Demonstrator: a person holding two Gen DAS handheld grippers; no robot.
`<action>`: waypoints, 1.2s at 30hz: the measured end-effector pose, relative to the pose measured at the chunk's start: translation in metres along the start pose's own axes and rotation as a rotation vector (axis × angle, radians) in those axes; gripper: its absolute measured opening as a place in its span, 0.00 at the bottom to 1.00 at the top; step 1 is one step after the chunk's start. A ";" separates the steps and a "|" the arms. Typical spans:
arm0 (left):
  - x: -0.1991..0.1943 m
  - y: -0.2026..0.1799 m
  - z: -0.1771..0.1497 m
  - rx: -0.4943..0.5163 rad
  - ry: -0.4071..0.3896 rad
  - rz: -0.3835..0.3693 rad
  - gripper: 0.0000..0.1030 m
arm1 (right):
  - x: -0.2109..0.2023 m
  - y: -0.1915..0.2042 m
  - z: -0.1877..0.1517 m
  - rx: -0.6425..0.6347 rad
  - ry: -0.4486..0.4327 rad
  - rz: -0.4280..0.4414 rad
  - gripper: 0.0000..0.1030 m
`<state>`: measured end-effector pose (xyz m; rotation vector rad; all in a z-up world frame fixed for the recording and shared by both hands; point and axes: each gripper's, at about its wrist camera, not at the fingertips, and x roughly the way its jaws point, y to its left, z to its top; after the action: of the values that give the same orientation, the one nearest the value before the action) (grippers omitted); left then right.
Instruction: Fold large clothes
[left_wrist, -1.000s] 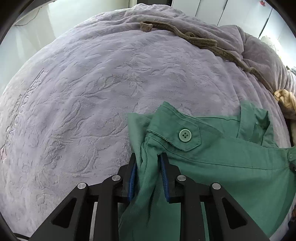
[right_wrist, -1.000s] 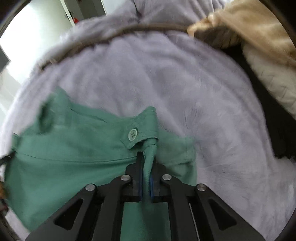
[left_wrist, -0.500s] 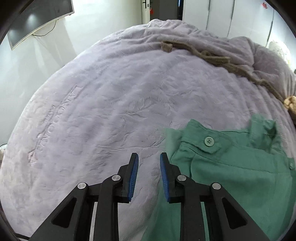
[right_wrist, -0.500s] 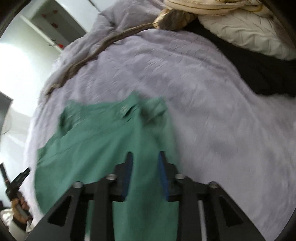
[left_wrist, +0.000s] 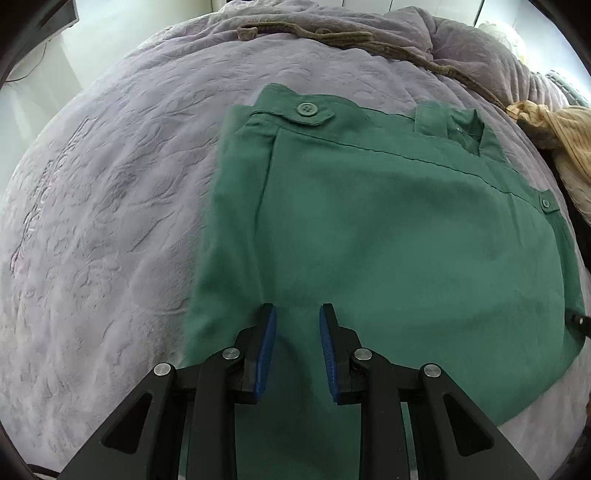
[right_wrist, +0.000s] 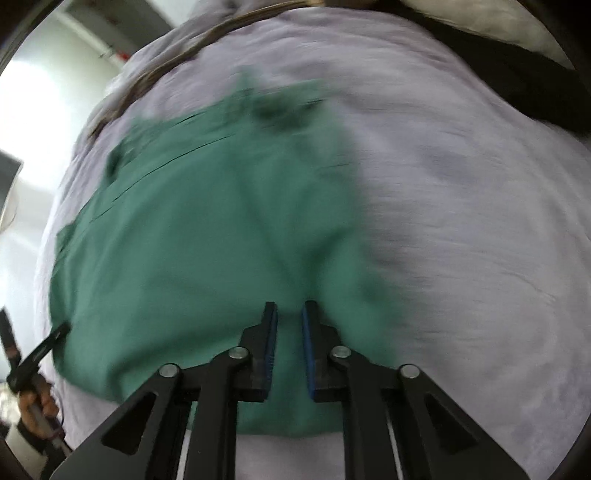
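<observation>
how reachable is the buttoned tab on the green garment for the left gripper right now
Probably yes. The left gripper hangs over the green garment with its jaws apart and empty, and the buttoned tab lies flat at the far corner, uncovered.

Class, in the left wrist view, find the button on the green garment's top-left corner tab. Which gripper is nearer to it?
Left. The left gripper hovers over the same side edge of the green garment, straight below the button. The right gripper is at the opposite side edge.
</observation>
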<state>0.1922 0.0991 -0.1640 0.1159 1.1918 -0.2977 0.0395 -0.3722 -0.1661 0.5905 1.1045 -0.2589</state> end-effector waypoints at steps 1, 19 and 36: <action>-0.002 0.003 -0.001 0.004 0.000 -0.001 0.26 | -0.001 -0.009 0.000 0.032 0.004 0.011 0.00; -0.041 0.064 -0.033 -0.085 0.028 0.027 0.35 | -0.026 0.042 -0.064 0.178 0.074 0.157 0.04; -0.045 0.120 -0.053 -0.193 0.085 0.050 0.56 | 0.009 0.159 -0.101 0.111 0.188 0.269 0.05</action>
<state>0.1645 0.2336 -0.1502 -0.0103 1.2933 -0.1337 0.0428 -0.1837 -0.1551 0.8676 1.1811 -0.0320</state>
